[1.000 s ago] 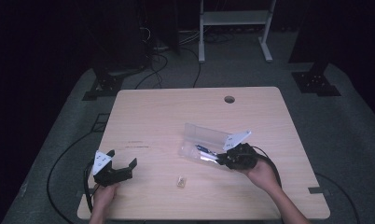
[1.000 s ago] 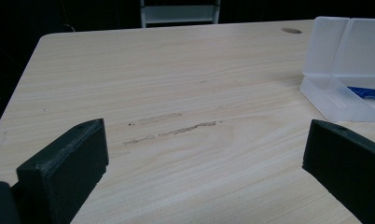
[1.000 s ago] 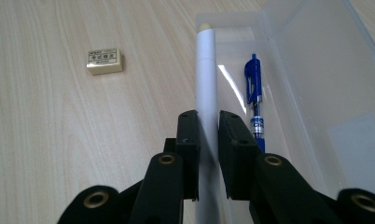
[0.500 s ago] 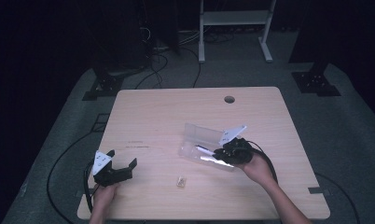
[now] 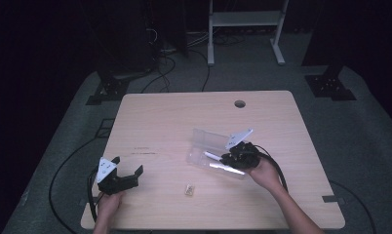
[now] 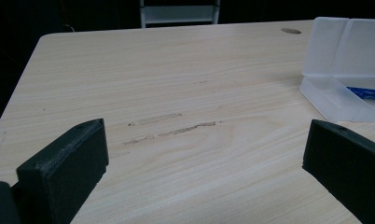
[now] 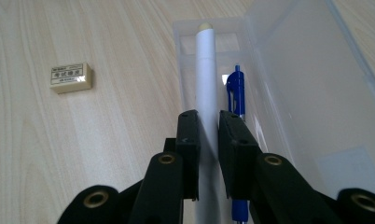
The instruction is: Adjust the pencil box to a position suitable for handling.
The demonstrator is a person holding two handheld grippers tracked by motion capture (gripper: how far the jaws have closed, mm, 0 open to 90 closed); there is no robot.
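right gripper view: clear case [image 7: 311, 93] holds blue pen [image 7: 236, 91].

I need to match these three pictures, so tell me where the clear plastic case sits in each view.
High view: the clear plastic case lies open right of centre, beside the right gripper.
Left gripper view: at the right edge, lid raised.
Right gripper view: centre and right, ahead of the jaws.
Shared landmark: the blue pen inside it, also seen in the left gripper view.
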